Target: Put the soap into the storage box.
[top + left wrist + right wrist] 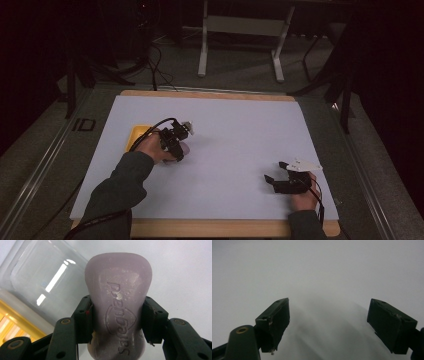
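Observation:
A pale purple soap bar (118,292) with an embossed logo stands between the jaws of my left gripper (117,303), whose pads press on both its sides. In the high view the left gripper (178,149) sits left of the mat's middle, tipped down, with the soap bar (183,148) showing just under it. Near the front right of the mat my right gripper (275,171) rests with its jaws wide apart. Between the jaws of the right gripper (328,303) lies only bare white surface.
A clear plastic tray (37,277) lies just beyond the soap, with a yellow object (11,321) beside it; the yellow object (137,136) is behind the left hand. The white mat (240,130) covers a wooden table (210,228). Cables and a stand sit beyond the table.

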A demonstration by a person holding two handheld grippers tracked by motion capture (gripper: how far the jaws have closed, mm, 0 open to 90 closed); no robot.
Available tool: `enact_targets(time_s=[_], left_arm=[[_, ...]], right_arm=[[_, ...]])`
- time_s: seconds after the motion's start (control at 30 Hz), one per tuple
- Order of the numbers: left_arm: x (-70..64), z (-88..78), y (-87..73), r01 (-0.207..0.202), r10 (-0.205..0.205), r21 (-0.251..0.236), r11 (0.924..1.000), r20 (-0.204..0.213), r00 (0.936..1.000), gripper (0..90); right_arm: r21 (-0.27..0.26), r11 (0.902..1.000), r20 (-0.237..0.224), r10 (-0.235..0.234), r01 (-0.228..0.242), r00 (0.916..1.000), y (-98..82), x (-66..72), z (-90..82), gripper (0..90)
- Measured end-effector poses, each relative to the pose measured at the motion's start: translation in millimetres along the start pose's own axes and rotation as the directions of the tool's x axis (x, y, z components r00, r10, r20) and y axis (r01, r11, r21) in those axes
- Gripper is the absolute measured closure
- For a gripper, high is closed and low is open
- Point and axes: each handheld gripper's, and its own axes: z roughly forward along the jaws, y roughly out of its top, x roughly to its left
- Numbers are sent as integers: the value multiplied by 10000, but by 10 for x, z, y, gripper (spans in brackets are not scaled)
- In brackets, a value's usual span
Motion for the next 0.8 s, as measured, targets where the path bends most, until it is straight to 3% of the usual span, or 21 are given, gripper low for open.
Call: enact_targets(time_s=[0.23,0.8], left_arm=[[78,-6,-48,394,-393,-82,9992,130,9991,503],[200,-49,-115,946,-946,-143,9954,-20,9955,503]], right_arm=[[0,10000,-2,-10,10,10000,0,0,0,180],[4,10000,-11,-12,12,10000,0,2,-1,180]])
